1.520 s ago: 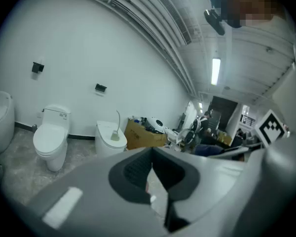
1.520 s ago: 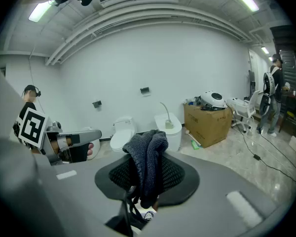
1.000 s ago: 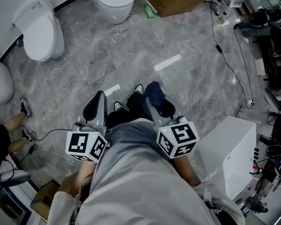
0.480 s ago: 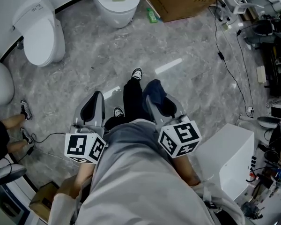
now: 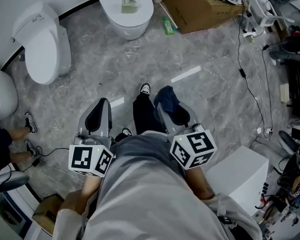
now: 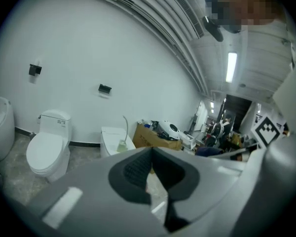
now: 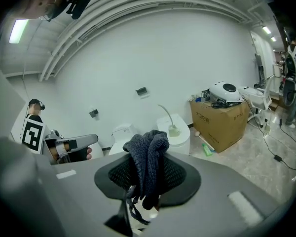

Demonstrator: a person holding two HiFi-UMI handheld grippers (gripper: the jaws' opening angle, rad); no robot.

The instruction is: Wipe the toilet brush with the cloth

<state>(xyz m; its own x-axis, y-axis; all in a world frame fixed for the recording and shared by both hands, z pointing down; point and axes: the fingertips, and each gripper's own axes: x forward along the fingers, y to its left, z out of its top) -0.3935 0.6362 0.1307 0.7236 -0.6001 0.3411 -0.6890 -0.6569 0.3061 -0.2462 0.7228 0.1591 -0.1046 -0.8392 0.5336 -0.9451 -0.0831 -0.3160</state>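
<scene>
Task's not under way yet, by the look: both grippers are low at the person's waist, well short of the toilet (image 5: 112,6), w/ bare floor between. The toilet brush (image 5: 128,3) stands upright in its pale green holder on that toilet's closed lid, its thin white handle curving up. Right gripper (image 5: 174,113) is pinched onto the cloth (image 7: 147,154), a dark knit bunch that flops over the jaw tips and trails a loose end below the pads. Left gripper (image 6: 152,157) has its jaws pressed together at the tips w/ nothing in them (just floor showing through the gap lower down). A cardboard box (image 5: 195,6) sits right of the toilet, w/ a green bottle (image 5: 168,25) on the floor between them. A second toilet (image 5: 42,39) is to its left. Handling, as I judge it: the brush should be light, the handle stiff but slim & prob. slick plastic. So the left gripper wants it high on the handle, above the holder, squarely across the pads, or it'll twist. The holder looks loose on a smooth lid, so it may slide, tip, or lift along w/ the brush. The cloth is soft & limp w/ no shape of its own: wrap it round the handle and drag rather than push.
</scene>
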